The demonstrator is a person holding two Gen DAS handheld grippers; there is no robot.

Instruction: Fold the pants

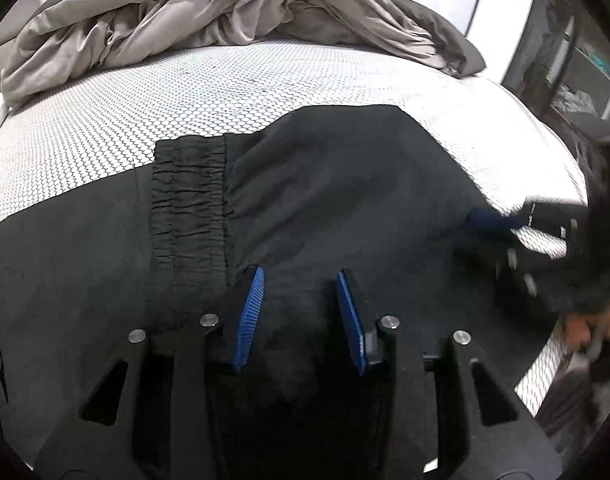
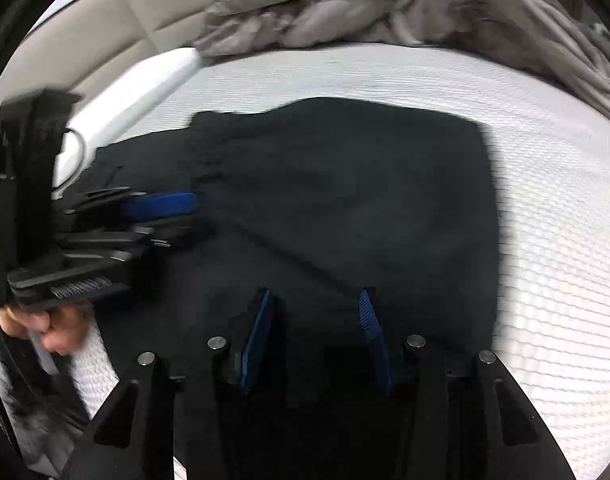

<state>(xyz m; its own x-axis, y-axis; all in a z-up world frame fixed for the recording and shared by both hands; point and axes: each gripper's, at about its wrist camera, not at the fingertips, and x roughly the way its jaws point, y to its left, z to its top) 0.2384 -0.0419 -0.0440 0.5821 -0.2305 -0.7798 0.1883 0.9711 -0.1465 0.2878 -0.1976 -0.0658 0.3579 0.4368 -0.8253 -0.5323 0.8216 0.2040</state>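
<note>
Below both sets of fingers: black pants (image 1: 345,184) spread flat on white mattress (image 1: 105,128). Left gripper (image 1: 299,276) jaws apart, right gripper (image 2: 317,296) likewise, cloth between, unpinched.

A big white mattress (image 1: 105,120) with a tiny honeycomb pattern fills most of the view. At its far end lies a crumpled grey-brown blanket (image 1: 209,12), all bunched up in soft folds. Off to one side stands a dark shelf (image 1: 577,68) with some things on it, too blurry to make out, and a pale padded wall (image 2: 117,28) runs along the bed's other side.
</note>
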